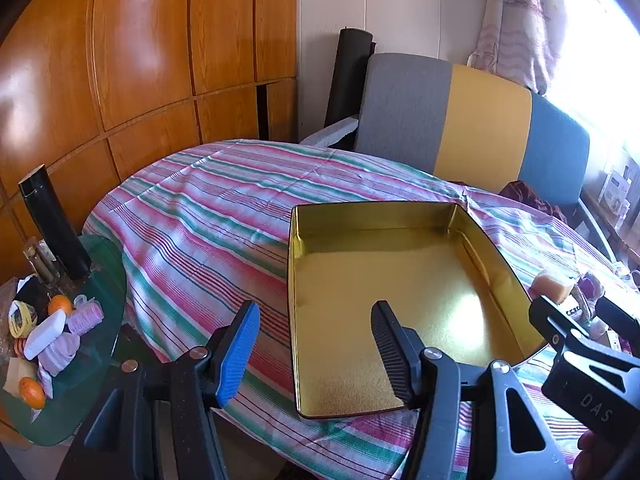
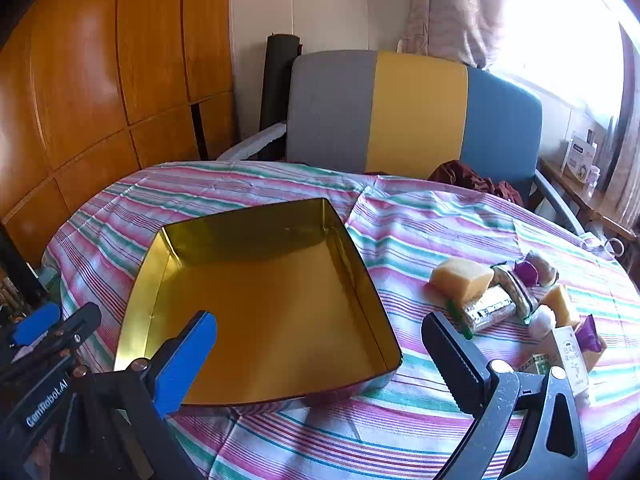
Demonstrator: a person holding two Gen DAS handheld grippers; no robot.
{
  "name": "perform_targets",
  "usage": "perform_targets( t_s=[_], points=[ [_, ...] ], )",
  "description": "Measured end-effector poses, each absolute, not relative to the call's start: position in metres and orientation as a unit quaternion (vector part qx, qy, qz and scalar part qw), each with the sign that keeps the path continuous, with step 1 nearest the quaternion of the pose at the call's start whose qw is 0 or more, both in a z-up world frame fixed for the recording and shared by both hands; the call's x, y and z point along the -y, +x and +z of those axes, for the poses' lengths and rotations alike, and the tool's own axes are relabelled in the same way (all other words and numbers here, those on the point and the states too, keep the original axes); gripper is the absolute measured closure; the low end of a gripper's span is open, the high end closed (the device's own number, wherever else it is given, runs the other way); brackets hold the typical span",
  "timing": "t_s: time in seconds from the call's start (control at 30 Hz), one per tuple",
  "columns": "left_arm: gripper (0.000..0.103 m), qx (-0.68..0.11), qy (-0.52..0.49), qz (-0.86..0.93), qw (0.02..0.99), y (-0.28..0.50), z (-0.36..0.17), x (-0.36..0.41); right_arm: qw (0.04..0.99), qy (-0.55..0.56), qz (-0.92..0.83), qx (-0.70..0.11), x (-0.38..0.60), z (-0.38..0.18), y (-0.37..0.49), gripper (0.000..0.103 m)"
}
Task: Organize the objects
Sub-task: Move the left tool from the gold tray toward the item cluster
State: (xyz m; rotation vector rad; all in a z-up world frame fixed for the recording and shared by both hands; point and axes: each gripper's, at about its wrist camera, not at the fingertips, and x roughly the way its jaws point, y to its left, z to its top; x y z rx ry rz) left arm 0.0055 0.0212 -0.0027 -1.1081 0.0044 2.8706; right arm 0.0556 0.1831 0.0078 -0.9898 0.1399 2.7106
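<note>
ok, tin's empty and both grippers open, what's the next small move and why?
Probably ease the right gripper forward and right toward the yellow block. The gold tin holds nothing, the items lie clustered on the striped cloth to its right, and that block is the nearest clear one. The right fingers are wide open and hold nothing.

Strong daylight pours in from the window [image 2: 568,36] at the upper right of both views and blows out to pure white there. The glossy wooden panels [image 1: 132,52] carry soft white reflections, and the gold tin [image 1: 400,288] shows a bright glare patch on its floor. Fisheye distortion bows straight lines, and the corners darken. Focus is fairly sharp.
</note>
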Motion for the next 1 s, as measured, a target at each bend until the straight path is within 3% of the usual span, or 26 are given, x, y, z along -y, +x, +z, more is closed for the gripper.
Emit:
perform_targets(
  t_s=[0.63, 1.0],
  points=[
    [0.044, -0.018, -0.358, 0.932, 0.054, -0.001, -0.004, -0.036, 0.109, -0.333, 0.935, -0.049, -0.192, 0.003, 0.053, 0.000],
    [0.039, -0.030, -0.347, 0.920, 0.182, 0.003, -0.006, -0.071, 0.129, -0.341, 0.929, -0.067, -0.219, 0.000, 0.056, 0.000]
  ],
)
